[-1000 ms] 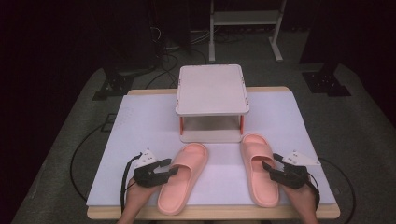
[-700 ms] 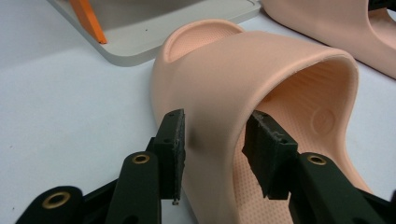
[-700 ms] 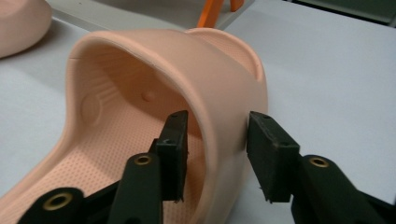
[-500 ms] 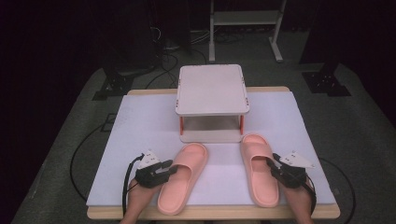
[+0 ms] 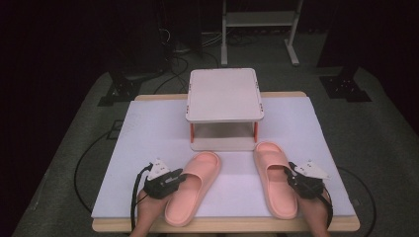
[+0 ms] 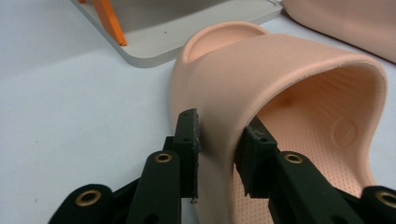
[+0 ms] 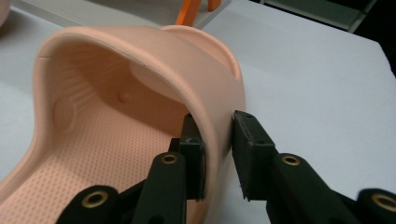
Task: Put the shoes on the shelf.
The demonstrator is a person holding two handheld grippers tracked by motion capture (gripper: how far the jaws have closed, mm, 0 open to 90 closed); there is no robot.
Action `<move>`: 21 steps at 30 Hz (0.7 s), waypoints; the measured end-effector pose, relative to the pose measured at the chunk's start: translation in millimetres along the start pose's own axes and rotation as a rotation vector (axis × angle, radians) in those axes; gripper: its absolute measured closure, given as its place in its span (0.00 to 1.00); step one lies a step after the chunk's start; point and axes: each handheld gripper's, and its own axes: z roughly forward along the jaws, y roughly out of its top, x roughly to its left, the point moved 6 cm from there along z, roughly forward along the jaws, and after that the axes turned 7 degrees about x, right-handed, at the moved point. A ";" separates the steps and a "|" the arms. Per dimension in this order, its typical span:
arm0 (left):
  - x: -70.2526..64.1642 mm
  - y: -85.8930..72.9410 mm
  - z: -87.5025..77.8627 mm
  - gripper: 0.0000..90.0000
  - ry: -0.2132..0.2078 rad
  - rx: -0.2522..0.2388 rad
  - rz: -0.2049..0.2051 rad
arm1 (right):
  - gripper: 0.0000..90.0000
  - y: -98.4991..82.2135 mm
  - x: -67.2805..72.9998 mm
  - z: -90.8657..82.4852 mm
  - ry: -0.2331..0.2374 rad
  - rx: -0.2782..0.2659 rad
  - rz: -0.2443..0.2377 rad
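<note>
Two pink slippers lie on the white-covered table (image 5: 148,128), both on the near side of the small two-tier rack (image 5: 225,106), toes pointing at it.

Left slipper (image 5: 193,186): near-left of the rack, angled, toe close to the rack's base. Left hand-held gripper (image 5: 179,176) sits at its outer edge. In the left gripper view the jaws have just been closing and now straddle the side wall of the slipper's strap (image 6: 280,74), one pad outside, one inside, pinching it.

Right slipper (image 5: 274,177): near-right of the rack, toe just beside the rack's front right corner. Right hand-held gripper (image 5: 288,174) is at its outer edge. In the right gripper view its jaws have likewise just been closing, pinching the strap wall (image 7: 140,51) between both pads.

Both slippers rest flat on the table.
</note>
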 end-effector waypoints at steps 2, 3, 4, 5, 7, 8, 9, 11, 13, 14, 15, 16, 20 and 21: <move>1.3 -0.3 -0.2 0.81 0.007 -0.006 -0.006 | 0.85 -0.1 -1.2 0.2 -0.015 0.002 -0.003; 1.7 -0.4 0.1 0.82 0.006 -0.016 -0.011 | 0.85 -0.2 -1.8 0.4 -0.017 0.002 -0.002; 1.7 -0.4 0.1 0.82 0.006 -0.016 -0.011 | 0.85 -0.2 -1.8 0.4 -0.017 0.002 -0.002; 2.0 -0.8 0.2 0.83 0.009 -0.019 -0.015 | 0.86 -0.6 -2.4 0.6 -0.020 0.006 0.000; 2.5 -0.9 0.3 0.83 0.015 -0.021 -0.016 | 0.86 -0.8 -2.8 0.7 -0.024 0.006 0.001; 2.6 -0.9 0.3 0.84 0.025 -0.022 -0.011 | 0.87 -0.9 -3.0 0.7 -0.026 0.006 0.001; 2.6 -0.8 0.4 0.84 0.028 -0.023 -0.011 | 0.88 -1.0 -3.0 0.7 -0.031 0.006 0.002; 2.8 -0.9 0.4 0.86 0.033 -0.023 -0.009 | 0.90 -1.0 -3.7 0.8 -0.037 0.004 -0.003; 3.1 -0.9 0.3 0.87 0.036 -0.024 -0.012 | 0.91 -1.5 -4.5 0.7 -0.035 0.006 0.001; 3.7 -0.9 0.2 0.87 0.041 -0.025 -0.010 | 0.91 -1.5 -4.5 0.7 -0.035 0.006 0.001; 3.9 -1.0 0.0 0.87 0.045 -0.028 -0.019 | 0.91 -1.6 -4.9 0.7 -0.033 0.004 0.005; 4.7 -1.1 -0.5 0.88 0.045 -0.025 -0.019 | 0.92 -1.6 -5.3 0.6 -0.031 0.006 0.008; 6.5 -1.3 -0.9 0.90 0.051 -0.029 -0.029 | 0.92 -1.7 -5.7 0.5 -0.033 0.008 0.011; 7.9 -1.3 -1.4 0.90 0.055 -0.029 -0.029 | 0.92 -1.6 -6.3 0.3 -0.033 0.008 0.011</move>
